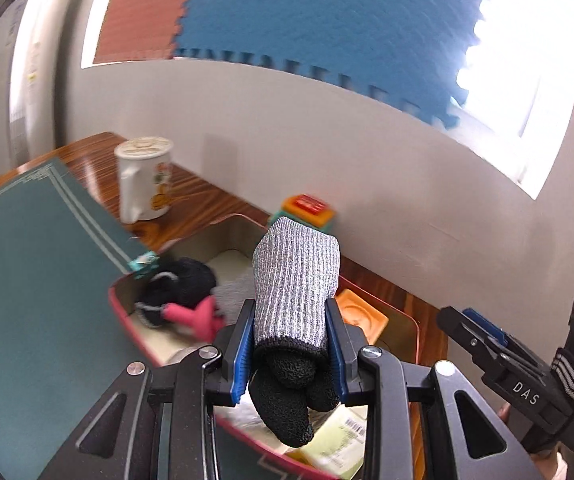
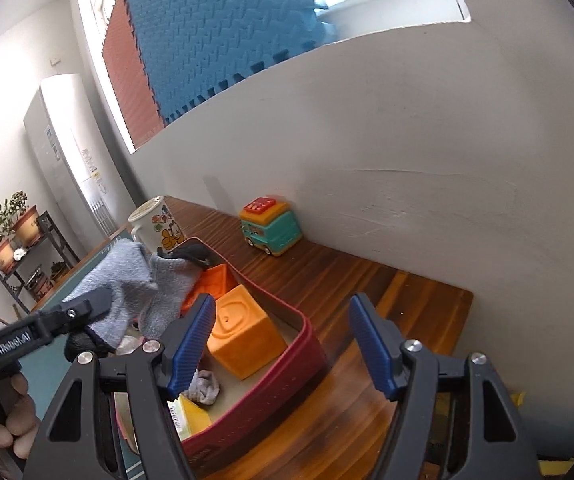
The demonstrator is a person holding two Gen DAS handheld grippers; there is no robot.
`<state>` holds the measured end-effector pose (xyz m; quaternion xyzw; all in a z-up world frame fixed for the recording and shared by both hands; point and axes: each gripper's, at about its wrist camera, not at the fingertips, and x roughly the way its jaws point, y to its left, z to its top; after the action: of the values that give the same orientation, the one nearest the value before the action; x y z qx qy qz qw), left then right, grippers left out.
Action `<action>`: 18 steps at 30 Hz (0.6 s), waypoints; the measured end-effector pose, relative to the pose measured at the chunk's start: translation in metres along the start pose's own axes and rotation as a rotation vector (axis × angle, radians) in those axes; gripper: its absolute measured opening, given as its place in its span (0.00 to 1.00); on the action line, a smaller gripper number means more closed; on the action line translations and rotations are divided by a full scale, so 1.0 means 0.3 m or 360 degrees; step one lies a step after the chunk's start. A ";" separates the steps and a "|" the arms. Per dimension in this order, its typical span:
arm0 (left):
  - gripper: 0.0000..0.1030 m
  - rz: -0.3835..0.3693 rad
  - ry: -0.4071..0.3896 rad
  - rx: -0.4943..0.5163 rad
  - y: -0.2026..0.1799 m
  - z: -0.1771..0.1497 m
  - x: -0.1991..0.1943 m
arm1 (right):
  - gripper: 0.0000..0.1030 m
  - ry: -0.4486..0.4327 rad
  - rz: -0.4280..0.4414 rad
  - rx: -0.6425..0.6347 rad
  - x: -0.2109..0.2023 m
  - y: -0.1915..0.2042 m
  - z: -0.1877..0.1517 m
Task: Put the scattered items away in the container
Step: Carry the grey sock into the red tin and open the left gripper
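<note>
Left claw (image 1: 291,360) clamped narrow on knit glove (image 1: 297,284): silver-grey ribbed cuff pointed to 12 o'clock, black fuzzy fingers hung at 6; long axis along claw line. Glove carried directly above red tin container (image 2: 307,344), so drop judged short, straight down; left hand nearer. Right claw (image 2: 283,344) held wide, empty, over container's rim toward 3 o'clock. Inside: orange rubbery cube (image 2: 243,336), pink soft toy (image 1: 199,316), black fabric. Beyond, on wood-grain tabletop (image 2: 347,280): ceramic mug (image 1: 145,178), plastic toy van (image 2: 271,230) at 12 o'clock, not yet tidied.
</note>
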<state>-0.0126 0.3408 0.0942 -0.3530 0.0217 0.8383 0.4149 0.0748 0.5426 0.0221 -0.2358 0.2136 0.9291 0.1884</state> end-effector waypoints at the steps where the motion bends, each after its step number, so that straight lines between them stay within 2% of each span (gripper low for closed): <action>1: 0.33 0.0001 0.0017 0.0006 -0.002 -0.006 0.013 | 0.71 0.0000 -0.0001 0.0000 0.001 -0.002 -0.001; 5: 0.33 0.0004 0.0077 0.0029 -0.007 -0.030 0.066 | 0.71 0.0000 -0.0001 -0.0001 0.002 -0.009 -0.006; 11: 0.33 0.0030 0.0083 0.0100 -0.020 -0.053 0.091 | 0.71 -0.0006 0.0004 -0.0011 -0.008 -0.003 -0.012; 13: 0.39 0.0027 0.0095 0.0108 -0.023 -0.058 0.092 | 0.71 -0.0010 0.0007 -0.0014 -0.015 0.002 -0.012; 18: 0.65 -0.0006 0.0192 0.0009 0.004 -0.084 0.097 | 0.71 -0.0019 0.0017 -0.0029 -0.032 0.016 -0.009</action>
<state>-0.0108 0.3516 0.0571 -0.4019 0.0484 0.8146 0.4154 0.0815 0.5350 0.0264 -0.2309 0.2053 0.9334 0.1824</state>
